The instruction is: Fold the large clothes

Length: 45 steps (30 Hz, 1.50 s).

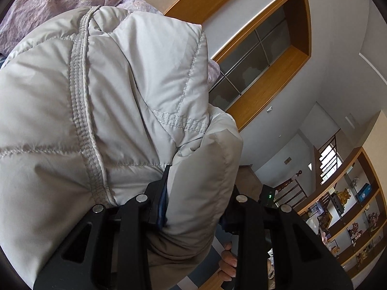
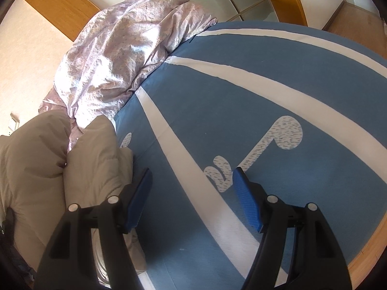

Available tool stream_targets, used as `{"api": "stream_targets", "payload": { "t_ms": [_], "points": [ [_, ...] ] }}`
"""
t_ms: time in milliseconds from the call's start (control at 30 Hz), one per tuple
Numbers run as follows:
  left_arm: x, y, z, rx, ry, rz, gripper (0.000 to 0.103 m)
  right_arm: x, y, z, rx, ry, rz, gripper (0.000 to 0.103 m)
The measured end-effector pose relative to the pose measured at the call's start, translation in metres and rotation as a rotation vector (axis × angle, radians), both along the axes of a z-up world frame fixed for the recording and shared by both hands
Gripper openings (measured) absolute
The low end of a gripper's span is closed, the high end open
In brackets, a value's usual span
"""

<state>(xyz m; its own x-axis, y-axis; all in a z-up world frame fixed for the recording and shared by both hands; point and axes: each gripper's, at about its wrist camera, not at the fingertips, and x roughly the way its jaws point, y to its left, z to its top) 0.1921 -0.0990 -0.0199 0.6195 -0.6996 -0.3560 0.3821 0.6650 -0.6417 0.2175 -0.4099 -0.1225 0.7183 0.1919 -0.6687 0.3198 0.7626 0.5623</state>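
jacket: we're seeing it bunched, long axis unclear
left gripper: pinching a jacket fold
right gripper: hanging spread above the bed
right view only: duvet heaped along the bed's far edge

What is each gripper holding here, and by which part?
Left gripper clamps a puffy fold of the grey padded jacket; which part is unclear. Right gripper holds nothing.
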Motion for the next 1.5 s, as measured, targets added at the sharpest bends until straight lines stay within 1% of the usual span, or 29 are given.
{"api": "stream_targets", "payload": {
  "t_ms": [367,467,600,833,933,1167,1333,1500],
  "points": [
    [0.012,-0.004,-0.007,0.029,0.045,-0.046,0.032,-0.003,-0.004,0.001,-0.009,-0.002,-0.020,0.069],
    [0.021,-0.004,-0.009,0.033,0.063,-0.056,0.032,-0.004,-0.006,0.000,-0.015,-0.002,-0.026,0.069],
    [0.029,-0.002,-0.011,0.057,0.076,-0.058,0.032,-0.005,-0.011,-0.001,-0.016,0.001,-0.041,0.069],
    [0.034,-0.002,-0.010,0.106,0.073,-0.065,0.032,-0.006,-0.014,-0.003,-0.028,0.001,-0.053,0.069],
    [0.034,-0.011,-0.009,0.125,0.071,-0.069,0.032,-0.007,-0.015,-0.003,-0.028,0.000,-0.055,0.069],
    [0.035,-0.017,-0.009,0.162,0.071,-0.072,0.032,-0.006,-0.014,-0.002,-0.041,0.002,-0.055,0.069],
    [0.037,-0.023,-0.006,0.193,0.069,-0.072,0.032,-0.005,-0.010,-0.001,-0.073,0.010,-0.054,0.069],
    [0.033,-0.029,0.001,0.242,0.042,-0.062,0.032,-0.004,-0.006,0.001,-0.121,0.030,-0.056,0.069]
  ]
}}
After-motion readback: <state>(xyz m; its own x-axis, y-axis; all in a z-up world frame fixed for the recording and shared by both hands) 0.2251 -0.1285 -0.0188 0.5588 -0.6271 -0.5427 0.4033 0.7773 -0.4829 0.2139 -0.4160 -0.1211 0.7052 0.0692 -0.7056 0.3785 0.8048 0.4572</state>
